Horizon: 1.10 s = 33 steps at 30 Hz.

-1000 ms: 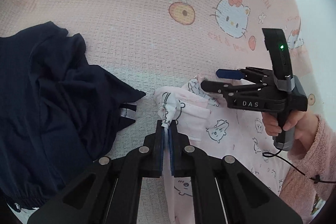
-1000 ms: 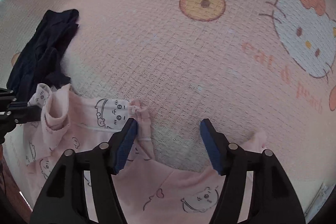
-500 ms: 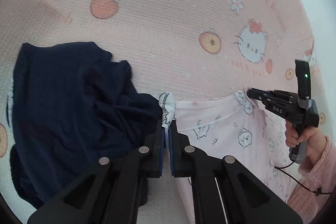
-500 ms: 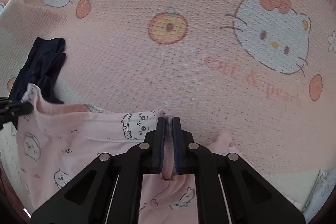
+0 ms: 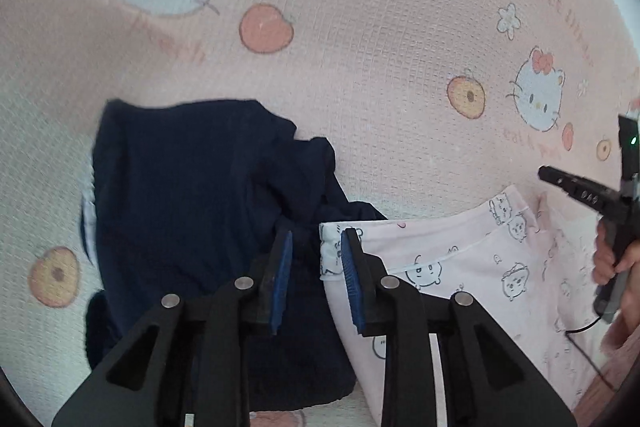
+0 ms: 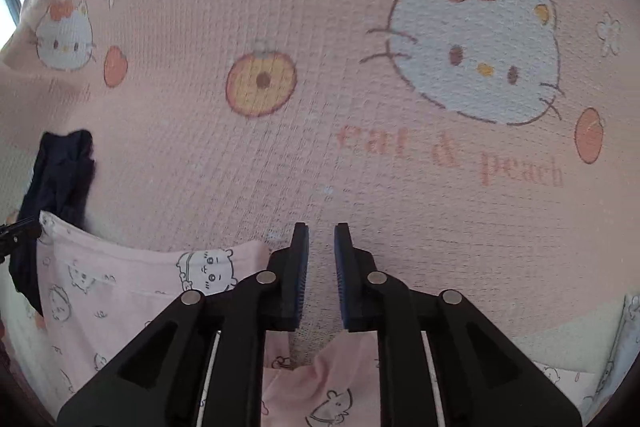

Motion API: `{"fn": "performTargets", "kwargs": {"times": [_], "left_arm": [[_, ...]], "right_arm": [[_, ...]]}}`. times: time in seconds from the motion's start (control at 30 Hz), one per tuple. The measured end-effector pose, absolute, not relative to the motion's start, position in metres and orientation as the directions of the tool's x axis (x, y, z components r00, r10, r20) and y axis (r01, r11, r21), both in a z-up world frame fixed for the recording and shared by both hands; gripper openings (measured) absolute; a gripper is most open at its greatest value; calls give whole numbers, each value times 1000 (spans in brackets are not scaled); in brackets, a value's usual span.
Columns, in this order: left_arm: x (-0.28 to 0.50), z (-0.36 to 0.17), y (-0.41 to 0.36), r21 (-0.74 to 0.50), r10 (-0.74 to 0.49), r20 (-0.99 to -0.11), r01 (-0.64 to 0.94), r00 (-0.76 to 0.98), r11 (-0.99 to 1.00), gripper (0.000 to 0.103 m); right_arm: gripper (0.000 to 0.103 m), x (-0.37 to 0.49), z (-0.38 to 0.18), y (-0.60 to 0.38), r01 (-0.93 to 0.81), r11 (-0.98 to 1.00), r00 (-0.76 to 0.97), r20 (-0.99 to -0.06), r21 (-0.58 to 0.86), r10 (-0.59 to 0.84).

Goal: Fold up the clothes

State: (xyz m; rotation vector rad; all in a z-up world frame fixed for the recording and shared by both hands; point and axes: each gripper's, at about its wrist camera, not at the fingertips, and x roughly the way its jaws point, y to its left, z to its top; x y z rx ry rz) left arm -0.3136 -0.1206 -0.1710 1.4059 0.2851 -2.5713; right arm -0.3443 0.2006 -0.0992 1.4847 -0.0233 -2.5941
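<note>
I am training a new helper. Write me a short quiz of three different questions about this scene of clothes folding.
1. True or false: the left gripper is clamped on the pink garment.
2. What lies left of the pink garment in the left wrist view? A) navy garment B) towel C) shoe
3. Fill in: between the right gripper pads shows only the ____.

Key: 1 false, its jaws have just been opening; 2 A; 3 blanket.

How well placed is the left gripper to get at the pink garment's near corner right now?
Probably well placed. The left gripper, jaws just opened, hovers right over the pink garment, whose corner lies beside its right pad. Nothing covers it; the navy garment lies alongside.
</note>
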Motion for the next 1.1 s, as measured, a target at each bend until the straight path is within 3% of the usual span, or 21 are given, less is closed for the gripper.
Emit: {"fn": "performTargets", "kwargs": {"times": [0.07,0.23,0.33,0.43,0.47,0.53,0.63,0.8,0.97,1.1], "left_arm": [[-317,-170,-98,-33,-88,-841,214,-534,-976,27],[-346,-189,-19,-135,147,-867,-61,-476,-989,27],[-378,-205,26,-134,193,-886,-164,-421,-977,27],[-414,-217,55,-170,241,-895,-212,-375,-962,27],[-426,-220,61,-179,253,-896,-225,-364,-958,27],[-450,-227,73,-199,278,-898,-250,-341,-948,27],[-477,-225,81,-190,276,-884,-251,-377,-949,27],[-494,-216,68,-186,233,-859,-145,-457,-972,27],[-465,-198,51,-215,280,-828,-185,-487,-959,27],[-455,-207,83,-110,249,-854,-309,-457,-945,27]], "right_arm": [[19,-338,-91,219,104,-989,-490,-860,104,-142],[26,-294,-103,253,113,-994,-454,-889,5,-56],[26,-277,-123,276,112,-988,-413,-909,-107,51],[29,-281,-130,289,126,-990,-399,-917,-63,8],[36,-281,-129,291,140,-990,-400,-916,-29,-30],[40,-286,-129,281,207,-978,-417,-907,-36,-55],[38,-299,-142,264,291,-952,-394,-919,-94,-29],[39,-303,-141,296,181,-962,-440,-892,-202,105],[40,-300,-126,327,121,-990,-454,-891,-71,9],[40,-299,-112,312,183,-983,-491,-865,15,-105]]}}
